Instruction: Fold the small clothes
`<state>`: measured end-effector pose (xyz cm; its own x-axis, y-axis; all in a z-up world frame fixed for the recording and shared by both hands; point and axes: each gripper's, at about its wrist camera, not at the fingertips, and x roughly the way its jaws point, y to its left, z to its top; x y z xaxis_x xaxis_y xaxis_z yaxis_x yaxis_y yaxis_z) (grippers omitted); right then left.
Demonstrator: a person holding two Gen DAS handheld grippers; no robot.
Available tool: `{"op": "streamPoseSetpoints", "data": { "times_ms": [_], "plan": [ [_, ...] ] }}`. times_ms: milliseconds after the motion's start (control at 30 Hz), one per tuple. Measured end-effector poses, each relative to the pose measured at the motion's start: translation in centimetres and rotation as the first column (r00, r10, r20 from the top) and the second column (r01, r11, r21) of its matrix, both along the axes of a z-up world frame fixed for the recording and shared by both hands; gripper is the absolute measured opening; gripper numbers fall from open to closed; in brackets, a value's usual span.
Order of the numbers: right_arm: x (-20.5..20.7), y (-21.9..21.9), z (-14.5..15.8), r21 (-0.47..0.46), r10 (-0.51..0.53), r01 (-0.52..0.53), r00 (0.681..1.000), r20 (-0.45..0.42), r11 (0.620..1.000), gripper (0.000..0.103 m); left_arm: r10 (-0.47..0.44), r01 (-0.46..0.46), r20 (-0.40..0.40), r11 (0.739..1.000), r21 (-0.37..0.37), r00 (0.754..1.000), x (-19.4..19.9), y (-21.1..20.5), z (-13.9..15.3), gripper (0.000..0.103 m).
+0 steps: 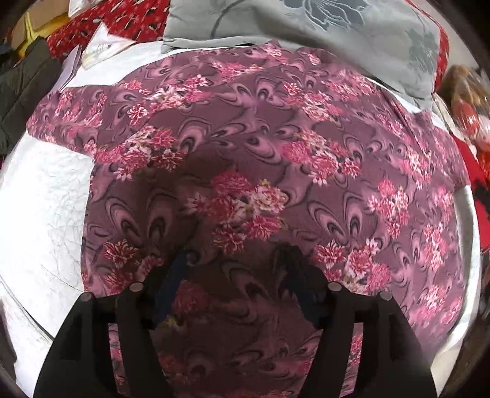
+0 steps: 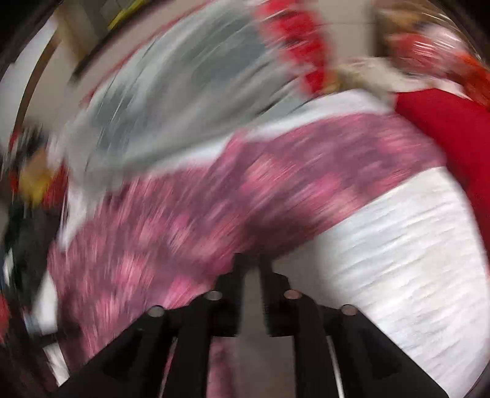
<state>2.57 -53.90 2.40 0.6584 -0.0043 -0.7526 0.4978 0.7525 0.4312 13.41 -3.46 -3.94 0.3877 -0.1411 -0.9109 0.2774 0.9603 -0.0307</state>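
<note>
White crinkled sheet (image 1: 46, 199) lies left of the claw & under everything. Grey floral-embroidered pillow (image 1: 306, 27) sits far ahead, w/ red patterned fabric (image 1: 122, 18) ahead-left. Dark jacket (image 1: 24, 88) at far left; right-wrist view too blurred for detail.

Left claw (image 1: 235, 260) open over floral garment (image 1: 260, 147) spread on white sheet (image 1: 46, 208).

Even daylight, gripper shadow on cloth, left view sharp; right view motion-smeared; fisheye-bent edges
</note>
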Motion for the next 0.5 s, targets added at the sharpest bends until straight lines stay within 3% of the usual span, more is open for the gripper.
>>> {"op": "streamPoseSetpoints", "data": {
  "times_ms": [33, 100, 200, 267, 367, 500],
  "plan": [
    [-0.9, -2.6, 0.0, 0.027, -0.078, 0.077, 0.997, 0.01, 0.997, 0.046, -0.001, 0.001, 0.002, 1.0, -0.001, 1.0, -0.2, 0.0, 0.0, 0.072],
    [-3.3, -9.2, -0.5, 0.086, -0.269, 0.267, 0.963, 0.015, 0.96, 0.048, 0.001, -0.001, 0.004, 1.0, -0.008, 1.0, -0.5, 0.2, 0.0, 0.074],
    [-5.4, -15.7, -2.8, 0.187, -0.431, 0.427, 0.902, -0.019, 0.885, 0.053, 0.008, -0.008, 0.007, 1.0, -0.014, 1.0, -0.6, -0.1, -0.1, 0.078],
    [-5.3, -18.0, -5.0, 0.269, -0.464, 0.459, 0.884, -0.048, 0.847, 0.056, 0.012, -0.012, 0.008, 1.0, -0.008, 1.0, -0.3, -0.4, -0.3, 0.081],
    [-3.4, -19.7, -8.7, 0.388, -0.456, 0.453, 0.885, -0.089, 0.803, 0.057, 0.013, -0.013, 0.001, 1.0, 0.005, 1.0, 0.1, -0.9, -0.5, 0.083],
    [-0.4, -20.3, -10.8, 0.411, -0.466, 0.45, 0.882, -0.068, 0.792, 0.063, 0.017, -0.017, -0.021, 1.0, -0.009, 1.0, 0.7, -0.9, -0.3, 0.083]
  ]
}}
